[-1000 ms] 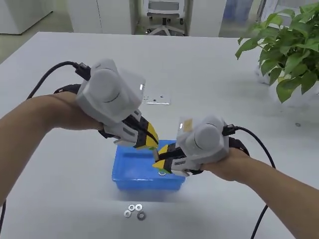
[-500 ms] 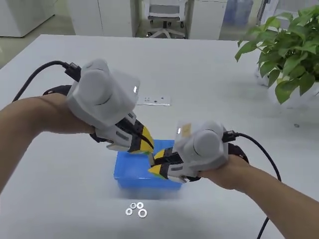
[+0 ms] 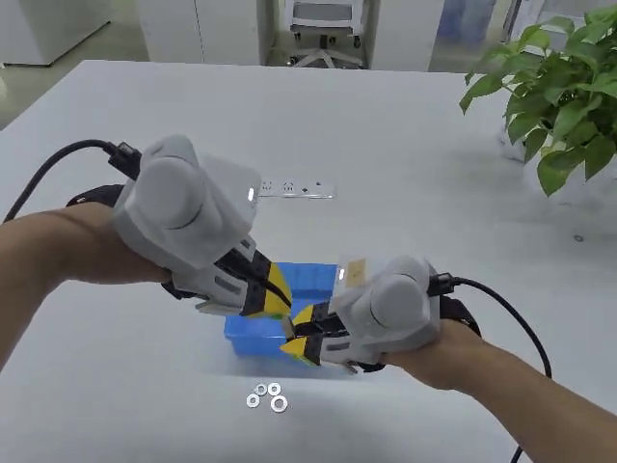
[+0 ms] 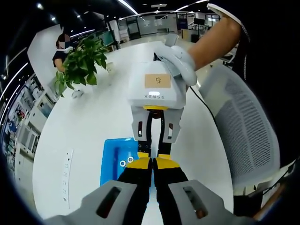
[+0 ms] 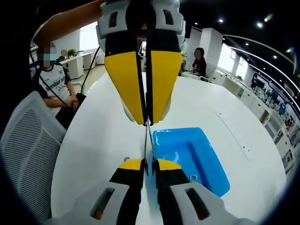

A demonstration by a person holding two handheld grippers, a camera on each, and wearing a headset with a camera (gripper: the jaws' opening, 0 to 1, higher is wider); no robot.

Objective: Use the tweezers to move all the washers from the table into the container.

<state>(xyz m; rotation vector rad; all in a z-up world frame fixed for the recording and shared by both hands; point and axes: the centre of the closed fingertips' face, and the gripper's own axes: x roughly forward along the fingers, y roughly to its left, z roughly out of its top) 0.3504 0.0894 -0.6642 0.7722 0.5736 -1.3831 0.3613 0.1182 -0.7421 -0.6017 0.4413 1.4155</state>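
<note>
The yellow-tipped fingers (image 5: 164, 75) of the left gripper (image 3: 275, 293) are shut tight on the thin metal tweezers (image 5: 148, 140), and the right gripper (image 3: 297, 343) nips their other end, tip to tip. Under them lies a big smooth white table (image 3: 434, 145), with a leafy green plant (image 3: 564, 87) at upper right. The blue plastic container (image 3: 313, 278) sits just behind the grippers. Four small shiny washers (image 3: 266, 395) lie together near the bottom edge.

The container (image 3: 310, 278) is blue, washers (image 3: 267, 396) silver, table (image 3: 405, 145) white.
</note>
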